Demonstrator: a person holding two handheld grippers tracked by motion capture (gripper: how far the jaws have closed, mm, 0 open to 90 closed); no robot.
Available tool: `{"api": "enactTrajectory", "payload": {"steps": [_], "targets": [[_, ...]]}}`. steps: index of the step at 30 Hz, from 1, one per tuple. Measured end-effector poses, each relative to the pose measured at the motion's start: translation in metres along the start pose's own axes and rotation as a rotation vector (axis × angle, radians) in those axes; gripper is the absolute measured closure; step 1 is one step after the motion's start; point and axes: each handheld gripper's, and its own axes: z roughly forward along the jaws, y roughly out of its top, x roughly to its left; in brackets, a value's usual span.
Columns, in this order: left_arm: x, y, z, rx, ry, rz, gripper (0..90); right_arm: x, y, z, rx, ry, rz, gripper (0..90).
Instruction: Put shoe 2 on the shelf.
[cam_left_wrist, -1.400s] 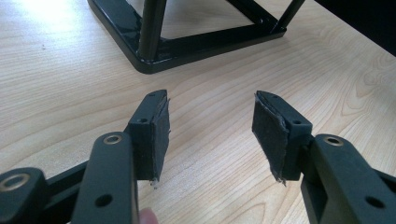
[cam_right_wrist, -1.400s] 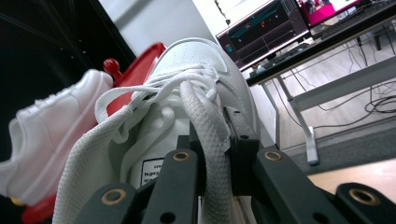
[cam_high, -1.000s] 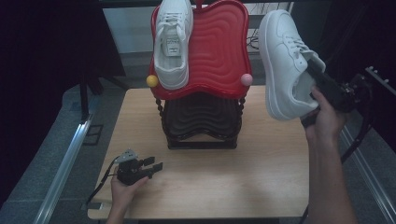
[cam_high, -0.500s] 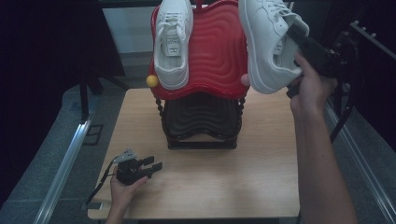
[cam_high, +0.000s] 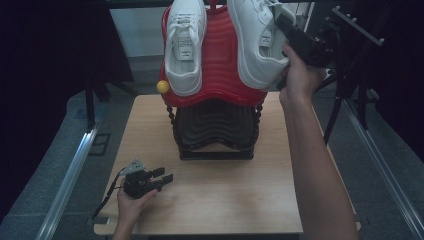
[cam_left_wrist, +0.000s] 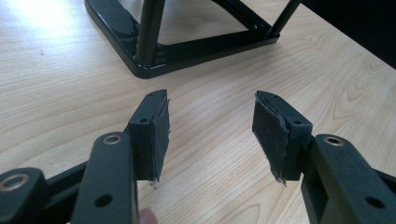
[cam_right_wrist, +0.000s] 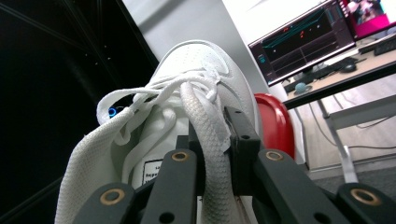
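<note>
Standing on the pale wooden table (cam_high: 210, 200) is a two-tier shoe rack with a black metal frame (cam_high: 215, 127) and a ribbed red upper shelf (cam_high: 215, 65), tilted toward the person. On that shelf's left half a white lace-up sneaker (cam_high: 184, 47) rests toe-down. A second white sneaker (cam_high: 255, 42) is held against the shelf's right half, and whether its sole bears on the ribs cannot be told. The right gripper (cam_high: 287, 30) carries it from the upper right; in the right gripper view its jaws pinch the padded collar (cam_right_wrist: 210, 140) at the shoe's opening, the laces spilling beside them. The left gripper (cam_high: 160, 177) lies low on the table's near-left corner, jaws spread with nothing between them, the rack's black base bar (cam_left_wrist: 154, 51) just ahead.

The hold on soft fabric is the weak point: the collar could slide through the pads, letting the shoe swing or drop. Released before the sole seats, the sneaker would likely slip down the sloped shelf. A sideways nudge might also knock its neighbour loose.
</note>
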Motion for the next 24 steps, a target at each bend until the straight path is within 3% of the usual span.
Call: {"api": "enactTrajectory", "payload": {"steps": [6, 11, 20, 24], "targets": [[-0.001, 0.000, 0.001, -0.003, -0.017, -0.004, 47.0, 0.006, -0.009, 0.014, -0.006, -0.018, -0.014, 81.8], [-0.001, -0.001, 0.001, 0.003, 0.007, 0.008, 47.0, 0.005, -0.020, 0.023, -0.007, -0.056, -0.060, 81.8], [-0.001, 0.000, 0.000, 0.003, -0.001, 0.003, 46.9, 0.007, -0.034, 0.034, -0.004, -0.103, -0.132, 81.1], [-0.001, 0.000, 0.000, 0.005, 0.004, 0.009, 46.9, 0.006, -0.041, 0.035, -0.003, -0.115, -0.156, 75.1]]}}
